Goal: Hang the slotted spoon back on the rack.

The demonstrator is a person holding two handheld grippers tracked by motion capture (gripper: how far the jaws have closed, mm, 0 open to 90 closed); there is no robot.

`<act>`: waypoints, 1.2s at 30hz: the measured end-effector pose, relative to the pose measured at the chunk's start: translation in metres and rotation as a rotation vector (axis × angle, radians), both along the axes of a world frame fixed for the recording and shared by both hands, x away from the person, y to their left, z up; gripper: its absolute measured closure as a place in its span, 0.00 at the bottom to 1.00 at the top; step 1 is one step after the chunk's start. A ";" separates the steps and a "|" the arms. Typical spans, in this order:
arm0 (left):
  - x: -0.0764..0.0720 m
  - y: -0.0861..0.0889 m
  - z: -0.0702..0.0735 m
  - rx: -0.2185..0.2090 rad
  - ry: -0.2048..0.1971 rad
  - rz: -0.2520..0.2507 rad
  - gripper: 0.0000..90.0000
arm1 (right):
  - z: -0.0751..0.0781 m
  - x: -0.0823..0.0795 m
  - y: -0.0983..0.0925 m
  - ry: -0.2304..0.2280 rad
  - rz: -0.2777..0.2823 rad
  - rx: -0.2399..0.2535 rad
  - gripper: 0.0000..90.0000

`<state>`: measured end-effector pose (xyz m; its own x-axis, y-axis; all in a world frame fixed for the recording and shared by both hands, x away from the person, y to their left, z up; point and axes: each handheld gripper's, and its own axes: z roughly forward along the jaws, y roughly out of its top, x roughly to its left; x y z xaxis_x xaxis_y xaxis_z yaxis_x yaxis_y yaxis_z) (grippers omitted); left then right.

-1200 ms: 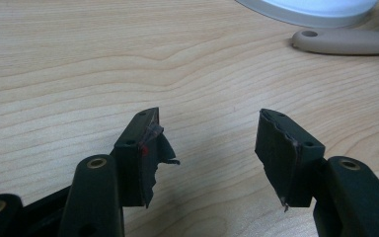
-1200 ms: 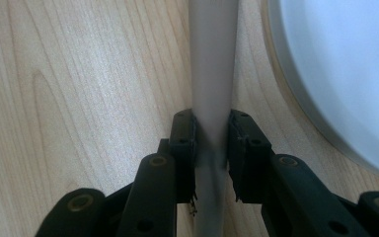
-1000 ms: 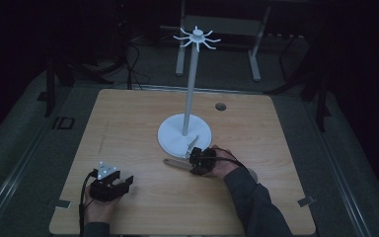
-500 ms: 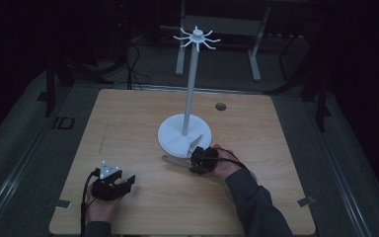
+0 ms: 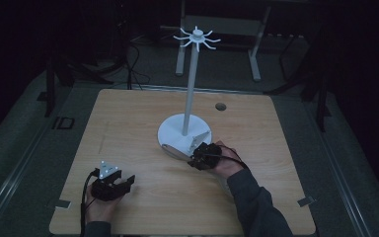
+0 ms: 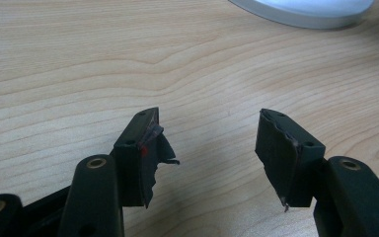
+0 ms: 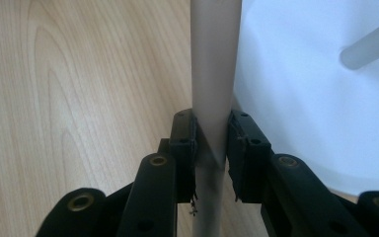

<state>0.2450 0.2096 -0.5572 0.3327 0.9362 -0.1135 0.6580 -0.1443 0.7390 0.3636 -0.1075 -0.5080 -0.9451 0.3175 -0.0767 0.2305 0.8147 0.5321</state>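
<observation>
Dim surroundings ring a light wooden table (image 5: 143,123). On it we see a pale, slim rod-like piece (image 7: 212,74) lying flat beside the round white base (image 5: 177,133) of a tall stand (image 5: 191,84) topped with radiating pegs. Our right gripper (image 5: 196,157) has its jaws closed on that rod; over the last second it has barely shifted, so we judge the grasp just settled and lifting comes next. Our left gripper (image 5: 126,180) rests near the front edge, jaws wide, empty.
</observation>
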 end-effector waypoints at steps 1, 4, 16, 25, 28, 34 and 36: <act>0.000 0.000 0.000 -0.001 0.000 0.000 0.48 | 0.003 0.000 -0.001 -0.010 -0.010 0.018 0.83; 0.000 0.000 0.000 0.001 0.000 -0.001 0.48 | 0.008 0.000 -0.004 -0.023 -0.026 0.052 0.83; 0.000 0.000 0.000 0.001 -0.002 0.003 0.48 | 0.020 0.001 -0.014 -0.068 -0.089 0.163 0.83; 0.000 0.000 0.000 -0.001 -0.002 0.003 0.48 | 0.029 0.003 -0.020 -0.110 -0.132 0.227 0.83; 0.000 0.000 0.000 0.000 -0.001 0.003 0.48 | 0.034 0.003 -0.023 -0.121 -0.154 0.257 0.83; 0.000 0.000 0.000 0.003 -0.003 0.003 0.48 | 0.042 0.004 -0.029 -0.152 -0.182 0.300 0.83; 0.000 0.000 0.000 0.002 -0.003 0.004 0.48 | 0.045 0.004 -0.031 -0.162 -0.193 0.317 0.83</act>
